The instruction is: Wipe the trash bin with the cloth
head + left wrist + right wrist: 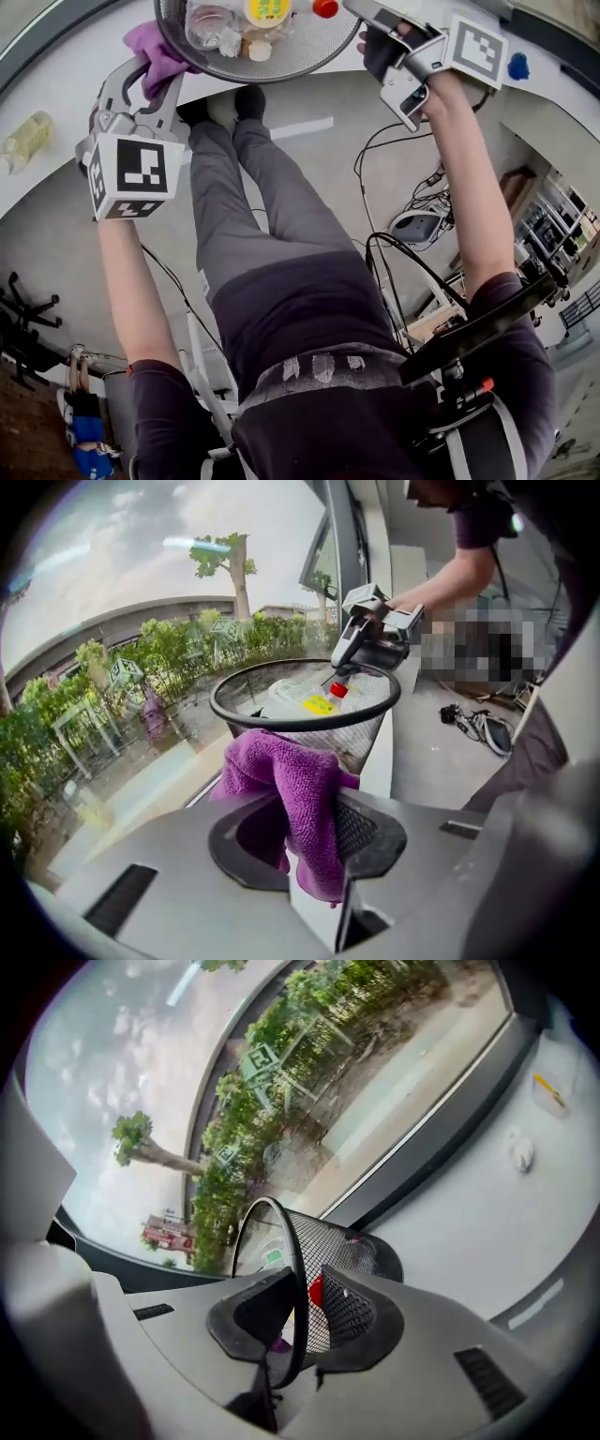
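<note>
**While the right claw [375, 21] steadies the trash bin [309, 52], the left claw [155, 73] brings up the cloth [150, 45]**

Head view: the bin, with bottles [267, 11] inside, lies between the two claws. The purple cloth bunched in the left claw sits just beside its rim.

Left gripper view: the jaws are clamped on the cloth, which hangs between them. The bin's mesh wall stands just beyond the tips.

Right gripper view: the jaws are closed on the bin's rim, with mesh between the pads.

Judged step: wiping is about to start. The next move calls for pressing the cloth to the mesh and sweeping round it.
</note>
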Action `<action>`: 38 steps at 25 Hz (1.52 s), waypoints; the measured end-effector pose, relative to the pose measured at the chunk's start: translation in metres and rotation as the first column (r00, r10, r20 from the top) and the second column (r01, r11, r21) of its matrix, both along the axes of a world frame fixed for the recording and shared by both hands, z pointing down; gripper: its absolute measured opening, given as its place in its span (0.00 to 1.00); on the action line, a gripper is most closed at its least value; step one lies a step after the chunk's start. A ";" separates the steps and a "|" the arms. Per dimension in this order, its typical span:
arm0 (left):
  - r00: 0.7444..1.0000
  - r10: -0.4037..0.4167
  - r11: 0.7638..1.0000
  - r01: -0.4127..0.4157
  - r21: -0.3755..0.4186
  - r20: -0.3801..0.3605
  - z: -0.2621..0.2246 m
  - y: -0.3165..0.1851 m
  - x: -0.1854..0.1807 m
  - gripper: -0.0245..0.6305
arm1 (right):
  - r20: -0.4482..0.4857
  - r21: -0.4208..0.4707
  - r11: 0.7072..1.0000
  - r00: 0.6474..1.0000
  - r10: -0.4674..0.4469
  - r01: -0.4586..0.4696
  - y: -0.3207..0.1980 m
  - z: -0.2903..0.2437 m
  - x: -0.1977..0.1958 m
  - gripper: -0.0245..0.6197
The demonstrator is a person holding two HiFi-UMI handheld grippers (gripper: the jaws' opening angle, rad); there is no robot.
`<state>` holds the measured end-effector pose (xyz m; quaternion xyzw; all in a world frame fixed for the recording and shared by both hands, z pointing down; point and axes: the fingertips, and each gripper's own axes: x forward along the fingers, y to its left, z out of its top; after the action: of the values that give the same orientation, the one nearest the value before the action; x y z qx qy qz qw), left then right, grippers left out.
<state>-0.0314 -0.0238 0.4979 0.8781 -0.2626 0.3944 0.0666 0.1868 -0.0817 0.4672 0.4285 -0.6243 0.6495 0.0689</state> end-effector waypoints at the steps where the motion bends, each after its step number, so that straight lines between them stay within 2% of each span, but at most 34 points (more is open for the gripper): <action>1: 1.000 0.005 1.000 -0.005 -0.017 -0.024 0.002 0.009 0.010 0.17 | 0.015 -0.018 1.000 1.000 0.020 -0.020 0.005 0.001 0.003 0.16; 4: 0.993 0.050 0.995 -0.059 -0.079 -0.106 0.005 0.038 0.046 0.17 | 0.020 -0.062 0.997 0.999 0.045 -0.044 0.029 0.003 0.014 0.16; 7: 0.979 0.070 0.986 -0.097 -0.134 -0.193 0.001 0.059 0.068 0.17 | 0.021 -0.088 0.993 0.997 0.079 -0.077 0.049 0.004 0.014 0.16; 11: 0.970 0.106 0.980 -0.139 -0.142 -0.219 -0.001 0.068 0.078 0.17 | 0.014 -0.138 0.984 0.993 0.114 -0.111 0.070 0.006 0.009 0.16; 14: 0.968 0.095 0.980 -0.131 -0.147 -0.234 -0.002 0.059 0.073 0.17 | 0.000 -0.151 0.984 0.996 0.092 -0.091 0.077 0.005 0.007 0.16; 17: 0.968 0.042 0.985 -0.082 -0.154 -0.245 -0.002 0.043 0.061 0.17 | -0.084 -0.095 0.995 0.996 0.013 -0.021 0.075 0.005 0.012 0.20; 18: 0.970 0.034 0.986 -0.072 -0.151 -0.241 -0.002 0.039 0.058 0.17 | -0.136 -0.067 0.998 0.991 -0.013 0.004 0.072 0.003 0.017 0.27; 20: 0.974 0.040 0.988 -0.073 -0.137 -0.225 -0.002 0.033 0.054 0.17 | -0.235 0.015 0.996 0.968 -0.083 0.089 0.059 -0.008 0.030 0.28; 21: 0.974 0.046 0.988 -0.076 -0.131 -0.220 -0.002 0.031 0.053 0.17 | -0.272 0.070 0.986 0.954 -0.129 0.153 0.048 -0.016 0.033 0.28; 23: 0.975 0.054 0.989 -0.082 -0.126 -0.213 -0.002 0.028 0.052 0.17 | -0.320 0.164 0.948 0.924 -0.210 0.273 0.024 -0.029 0.032 0.28; 25: 0.978 0.050 0.989 -0.077 -0.127 -0.204 -0.001 0.026 0.049 0.17 | -0.350 0.201 0.916 0.899 -0.264 0.347 0.003 -0.032 0.029 0.28; 27: 0.979 0.032 0.989 -0.060 -0.136 -0.202 -0.001 0.023 0.046 0.17 | -0.367 0.201 0.901 0.882 -0.295 0.385 -0.013 -0.028 0.027 0.28; 29: 0.979 0.008 0.989 -0.037 -0.143 -0.203 -0.002 0.018 0.043 0.17 | -0.362 0.194 0.897 0.879 -0.311 0.397 -0.022 -0.024 0.025 0.13; 31: 0.981 -0.011 0.990 -0.017 -0.139 -0.194 -0.003 0.012 0.038 0.17 | -0.321 0.191 0.918 0.906 -0.277 0.349 -0.024 -0.025 0.028 0.11; 34: 0.982 -0.042 0.991 0.017 -0.131 -0.186 -0.003 0.000 0.025 0.17 | -0.218 0.147 0.976 0.968 -0.124 0.158 -0.014 -0.021 0.041 0.09; 36: 0.984 -0.054 0.992 0.033 -0.126 -0.172 -0.001 -0.006 0.016 0.17 | -0.128 0.105 0.993 0.991 -0.037 0.050 -0.001 -0.017 0.036 0.09; 38: 0.985 -0.069 0.991 0.049 -0.124 -0.160 0.000 -0.007 0.009 0.17 | -0.019 0.050 0.997 0.998 0.058 -0.057 0.013 -0.015 0.028 0.09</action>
<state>-0.0223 -0.0312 0.4981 0.8938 -0.2580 0.3337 0.1522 0.2147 -0.0690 0.4519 0.4544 -0.6271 0.6310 0.0460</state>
